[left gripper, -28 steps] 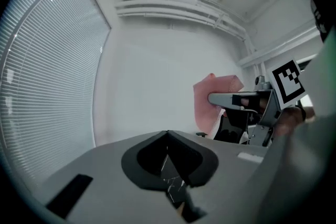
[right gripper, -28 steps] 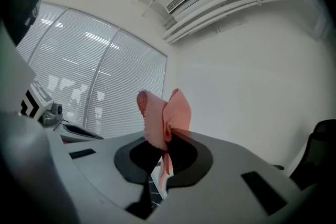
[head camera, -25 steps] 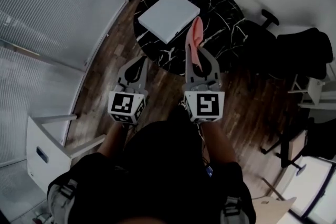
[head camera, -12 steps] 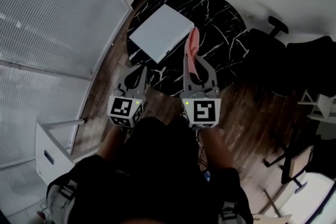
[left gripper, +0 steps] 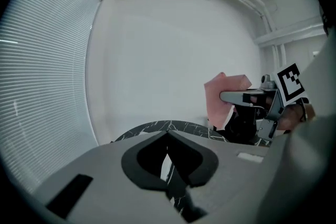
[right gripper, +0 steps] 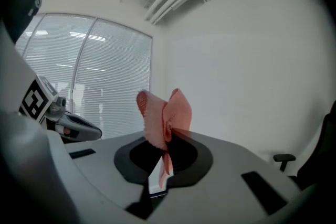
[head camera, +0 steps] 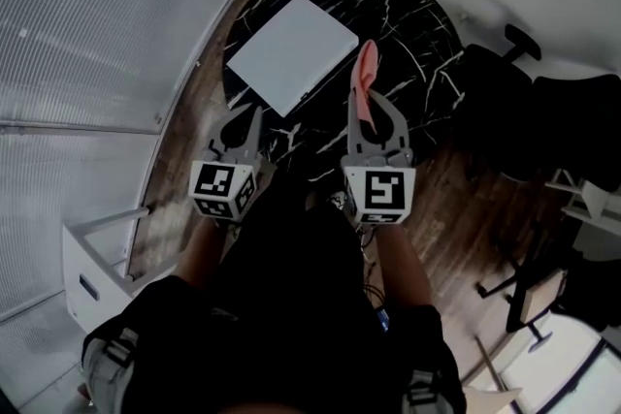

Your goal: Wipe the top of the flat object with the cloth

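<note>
A white flat square object [head camera: 291, 53] lies on the left half of a round black marble table [head camera: 417, 24]. My right gripper [head camera: 370, 108] is shut on a pink cloth [head camera: 365, 79], which sticks out past its tips above the table, just right of the flat object. In the right gripper view the cloth [right gripper: 163, 113] stands bunched up between the jaws of that gripper [right gripper: 168, 136]. My left gripper [head camera: 248, 116] hovers at the table's near left edge, shut and empty [left gripper: 168, 136]. The left gripper view shows the table [left gripper: 157, 126] and the cloth [left gripper: 223, 97] to the right.
A black office chair [head camera: 543, 111] stands right of the table. A wall of blinds [head camera: 87, 34] runs along the left. White furniture [head camera: 97, 257] sits at the lower left on the wooden floor [head camera: 466, 208].
Both grippers have moved forward from above the floor to the table's near edge. The cloth stays held in the right gripper and is now beside the flat object.
</note>
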Action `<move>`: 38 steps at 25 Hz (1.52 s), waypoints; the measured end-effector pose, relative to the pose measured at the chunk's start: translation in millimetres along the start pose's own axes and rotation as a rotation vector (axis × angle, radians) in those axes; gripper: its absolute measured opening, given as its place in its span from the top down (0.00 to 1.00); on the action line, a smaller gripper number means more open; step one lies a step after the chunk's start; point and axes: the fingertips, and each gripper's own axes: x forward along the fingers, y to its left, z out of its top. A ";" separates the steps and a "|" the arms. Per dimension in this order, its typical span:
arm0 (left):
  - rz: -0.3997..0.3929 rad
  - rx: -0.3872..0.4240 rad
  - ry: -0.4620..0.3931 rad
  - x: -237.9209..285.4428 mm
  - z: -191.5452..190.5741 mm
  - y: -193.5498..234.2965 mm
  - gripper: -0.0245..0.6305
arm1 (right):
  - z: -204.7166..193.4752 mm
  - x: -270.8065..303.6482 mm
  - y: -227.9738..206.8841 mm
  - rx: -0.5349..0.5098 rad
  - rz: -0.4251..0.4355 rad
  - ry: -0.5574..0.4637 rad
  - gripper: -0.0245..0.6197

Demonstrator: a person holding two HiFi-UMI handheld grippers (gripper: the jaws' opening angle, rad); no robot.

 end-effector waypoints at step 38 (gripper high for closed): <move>0.119 -0.347 0.413 135.4 -182.4 137.4 0.96 | -244.7 242.3 -84.8 -0.400 0.200 0.706 0.95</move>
